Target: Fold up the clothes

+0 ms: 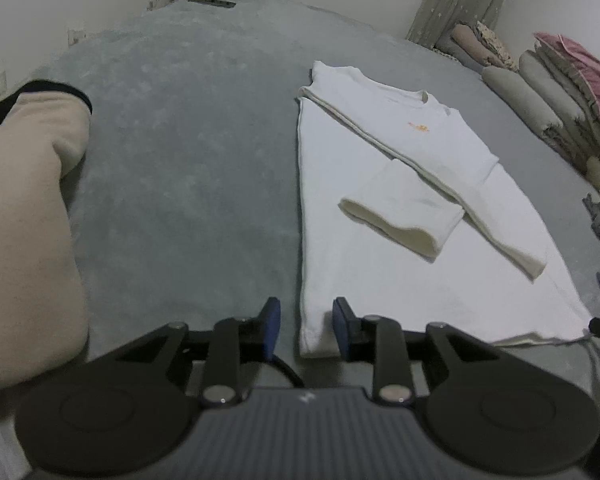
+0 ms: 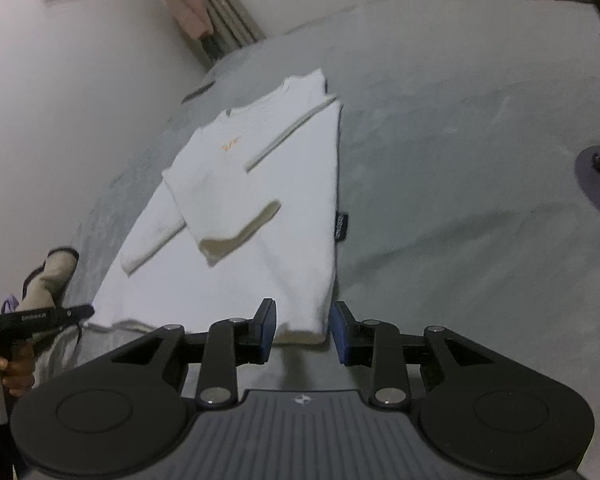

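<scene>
Grey bedding covers a big bed [image 1: 188, 152], and a white sweater [image 1: 400, 216] lies flat on it with both sleeves folded across its front. A small orange mark [image 1: 418, 127] sits on the chest. White walls and a pale curtain [image 1: 452, 4] stand behind the bed, and folded blankets [image 1: 556, 96] are piled along the far side.

In the left wrist view, the left gripper [image 1: 306, 330] is low at the near bottom corner of the sweater. Its two blue pads are apart, and the corner of the cloth sits in the gap between them. The pads do not pinch the cloth. It is hard to tell if the right pad touches it.

In the right wrist view, the right gripper [image 2: 302, 330] is at the other bottom corner of the sweater. Its jaws are also apart, with the hem corner between them, and nothing is squeezed. A small dark label [image 2: 342, 226] sticks out from the side edge of the sweater.

A beige sleeve with a dark cuff [image 1: 32, 184] fills the left side of the left wrist view and is blurry. In the right wrist view, a hand [image 2: 8, 368] at the left edge is cut off by the picture. Dark things at the right edge of both views are too cut off to name.
</scene>
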The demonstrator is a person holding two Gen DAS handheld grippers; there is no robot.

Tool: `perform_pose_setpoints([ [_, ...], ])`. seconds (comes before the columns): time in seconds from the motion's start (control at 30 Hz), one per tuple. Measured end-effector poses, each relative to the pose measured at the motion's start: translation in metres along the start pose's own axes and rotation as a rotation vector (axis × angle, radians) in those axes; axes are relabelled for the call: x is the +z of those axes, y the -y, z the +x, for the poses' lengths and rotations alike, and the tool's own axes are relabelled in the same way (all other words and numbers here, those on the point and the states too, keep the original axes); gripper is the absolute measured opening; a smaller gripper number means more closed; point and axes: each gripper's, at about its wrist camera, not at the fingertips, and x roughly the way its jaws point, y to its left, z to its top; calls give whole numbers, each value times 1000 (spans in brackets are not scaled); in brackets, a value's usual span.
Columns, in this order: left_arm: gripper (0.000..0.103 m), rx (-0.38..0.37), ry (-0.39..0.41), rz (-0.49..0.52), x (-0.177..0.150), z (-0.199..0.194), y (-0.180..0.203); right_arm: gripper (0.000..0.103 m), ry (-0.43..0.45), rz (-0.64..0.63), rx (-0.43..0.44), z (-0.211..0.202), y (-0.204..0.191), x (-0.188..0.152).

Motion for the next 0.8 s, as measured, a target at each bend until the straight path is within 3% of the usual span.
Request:
perform_pose_setpoints([
  [0.2, 36, 63, 26, 59, -2, 4, 13, 29, -16, 21, 0, 14, -8, 0],
  [0.3, 39, 77, 33, 82, -3, 5, 18, 35, -14, 28, -15, 24, -15, -2],
  [0.43, 40, 70, 39, 81, -2, 7, 15, 45, 4, 38, -15, 31, -21, -4],
  [0.67, 40, 80, 64, 76, -5, 10, 16, 48, 17, 90, 11, 33, -16, -5],
  [0.73, 31, 82, 65, 76, -5, 9, 15, 48, 21, 93, 10, 33, -17, -5],
  [0.77, 16, 75, 63, 73, -5, 8, 14, 47, 24, 90, 4, 34, -19, -6],
  [0.8, 8, 57, 57, 64, -5, 7, 13, 41, 28, 87, -9, 34, -21, -6],
])
